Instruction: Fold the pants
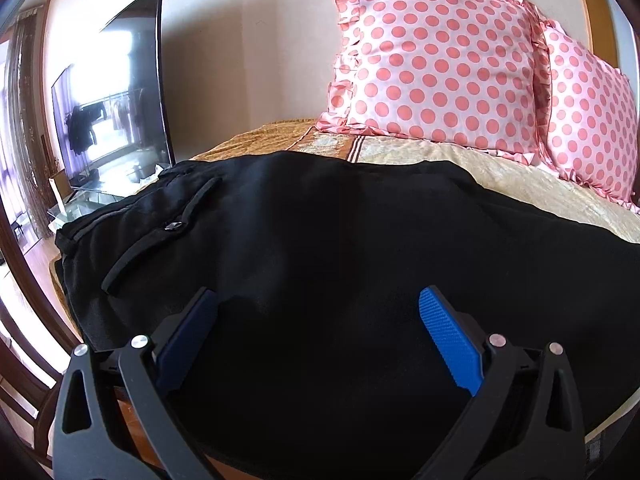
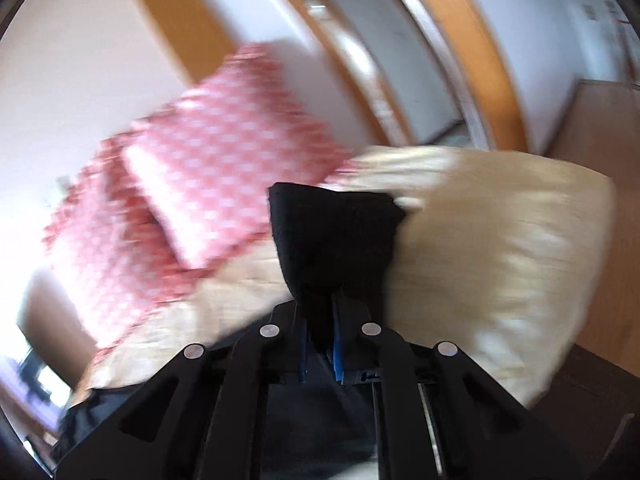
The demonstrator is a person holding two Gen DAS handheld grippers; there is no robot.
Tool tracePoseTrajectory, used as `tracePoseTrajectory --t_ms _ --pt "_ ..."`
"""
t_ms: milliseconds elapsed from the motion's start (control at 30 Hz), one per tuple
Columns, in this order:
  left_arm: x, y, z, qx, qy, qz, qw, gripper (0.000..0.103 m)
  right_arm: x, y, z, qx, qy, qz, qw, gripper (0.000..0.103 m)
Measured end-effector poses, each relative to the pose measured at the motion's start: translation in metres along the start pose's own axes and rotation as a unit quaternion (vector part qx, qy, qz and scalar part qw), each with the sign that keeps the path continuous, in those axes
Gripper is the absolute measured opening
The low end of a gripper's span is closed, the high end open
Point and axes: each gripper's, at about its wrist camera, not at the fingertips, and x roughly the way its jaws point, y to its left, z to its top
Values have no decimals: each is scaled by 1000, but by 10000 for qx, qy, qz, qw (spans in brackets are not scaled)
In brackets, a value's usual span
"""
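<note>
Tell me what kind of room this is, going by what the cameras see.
Most likely a bedroom: the black pants lie spread on a bed with a cream and gold cover, two pink polka-dot pillows stand against the wall, and a flat-screen TV sits beside it.

Fingers (image 2: 320, 344) pinching black pants (image 2: 332, 232), blurred pillow (image 2: 208, 168)

Pretty normal bedroom here. There's a bed (image 1: 500, 184) with a cream and gold patterned cover, and two pink polka-dot pillows (image 1: 436, 64) with frills leaning on a plain pale wall (image 1: 248, 48). Off to the left a big flat TV (image 1: 120, 92) stands on a glass stand (image 1: 80, 204), its screen bouncing back bright window light. The right wrist view is blurry, but shows wooden door frames (image 2: 468, 40).
</note>
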Motion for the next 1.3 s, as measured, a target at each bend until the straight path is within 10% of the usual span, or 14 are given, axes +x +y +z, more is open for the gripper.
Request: tracePoseTrajectory --t_ms 133,300,433,700,867,1100,1300 --pt "1 0 0 -10 -14 11 10000 101 20 100 -21 -541 286 1398 9883 10" --pt "0 -1 -1 -77 -4 39 10000 101 63 194 -108 -1029 1584 2641 9458 9" --pt "0 -1 -1 -89 -19 58 9999 101 97 213 -190 -1286 2813 2466 9184 9" --pt "0 -2 -2 -94 -48 70 9999 101 78 237 -162 -1257 2206 2936 9216 7" --pt "0 -1 -3 -104 -72 86 9999 101 73 279 -200 -2354 2668 3142 8801 7" --pt "-1 -2 -3 -115 -82 87 9999 101 66 284 -225 -2985 2774 2962 8638 9" --pt "-18 10 5 -262 -307 -102 9991 101 47 287 -222 -3027 3022 3494 8336 35"
